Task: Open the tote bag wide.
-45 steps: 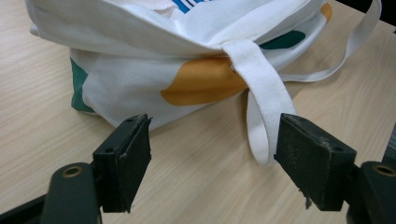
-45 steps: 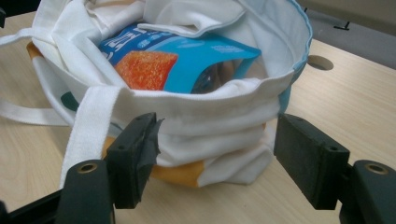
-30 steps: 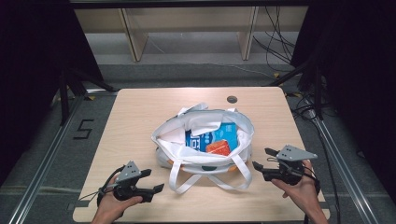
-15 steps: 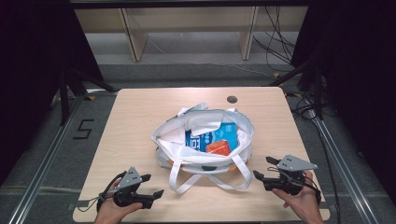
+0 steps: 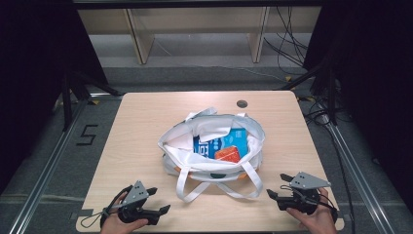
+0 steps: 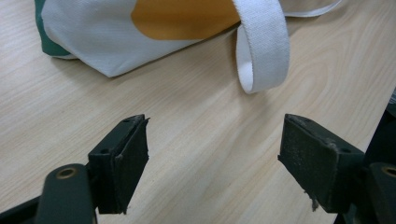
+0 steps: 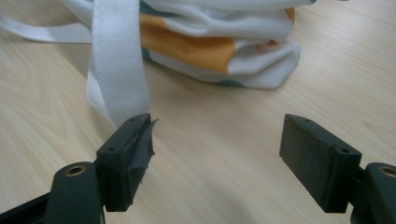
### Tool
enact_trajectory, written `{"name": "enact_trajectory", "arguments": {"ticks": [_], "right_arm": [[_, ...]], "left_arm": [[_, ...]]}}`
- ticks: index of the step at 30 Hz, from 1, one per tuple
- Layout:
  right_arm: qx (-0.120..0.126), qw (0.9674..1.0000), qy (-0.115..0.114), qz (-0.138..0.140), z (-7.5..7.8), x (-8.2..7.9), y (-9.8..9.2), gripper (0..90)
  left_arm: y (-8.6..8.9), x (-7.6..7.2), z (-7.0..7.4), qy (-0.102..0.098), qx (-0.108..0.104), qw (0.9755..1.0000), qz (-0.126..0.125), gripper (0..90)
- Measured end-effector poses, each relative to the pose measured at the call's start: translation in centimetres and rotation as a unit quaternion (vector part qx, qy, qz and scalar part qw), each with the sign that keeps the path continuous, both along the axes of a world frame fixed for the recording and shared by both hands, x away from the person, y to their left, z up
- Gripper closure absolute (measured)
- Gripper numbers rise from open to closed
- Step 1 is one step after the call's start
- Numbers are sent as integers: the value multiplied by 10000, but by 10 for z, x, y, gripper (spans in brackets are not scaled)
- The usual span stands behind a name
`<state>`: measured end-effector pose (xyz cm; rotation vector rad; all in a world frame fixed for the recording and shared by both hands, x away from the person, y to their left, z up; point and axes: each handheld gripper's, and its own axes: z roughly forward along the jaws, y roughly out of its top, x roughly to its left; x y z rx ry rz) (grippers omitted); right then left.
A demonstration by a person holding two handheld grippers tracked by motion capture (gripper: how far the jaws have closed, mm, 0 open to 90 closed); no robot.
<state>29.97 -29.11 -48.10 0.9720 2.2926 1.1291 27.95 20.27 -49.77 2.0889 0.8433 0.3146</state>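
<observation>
At the near edge of the table [image 5: 146, 126], the left gripper [image 5: 158, 201] sits by the near-left corner and the right gripper [image 5: 280, 186] by the near-right corner, each in a hand, both with jaws spread wide and nothing between them. Over the last second both have drawn back toward the person, away from the bag [image 5: 212, 146] and closer to the near edge; the bag itself has not moved. I judge this to mean that the work on the bag is either finished or paused, with the grippers parked rather than reaching. In the left gripper view the pads frame bare wood, with a white strap [image 6: 261, 46] looped on the table ahead and the bag's white and orange side beyond it, well apart from the jaws. In the right gripper view another strap [image 7: 119, 65] hangs just ahead of one pad, near it but, as far as I can tell, not touching. The bag stands open at the middle of the table, its two straps trailing toward the near edge, with a blue pack [image 5: 219, 142] and an orange item [image 5: 228, 154] inside. Bare tabletop lies to the left, right and far side of the bag, giving free room to come in from either flank; a small dark hole [image 5: 242, 104] sits near the far edge.
</observation>
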Motion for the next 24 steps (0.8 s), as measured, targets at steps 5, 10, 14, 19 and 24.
{"name": "enact_trajectory", "arguments": {"ticks": [5, 10, 14, 19, 24], "right_arm": [[-28, 10000, 52, 41, -2, -4, -2, 265], [-38, 9999, 101, 32, -4, -10, -6, 265], [-33, 10000, 79, -8, -5, -10, -7, 265], [-15, 9999, 154, -63, -5, -12, -6, 265], [-74, 9999, 91, 21, -6, -10, -7, 265]], "left_arm": [[0, 0, -1, 3, 46, 10000, 56, 229], [-2, 0, -2, 14, -153, 9998, 123, 228], [-2, 0, -3, 40, -183, 9997, 134, 228], [-2, 0, -3, 20, -121, 9999, 87, 228], [-2, 0, -3, 35, -138, 9998, 125, 228]]}}
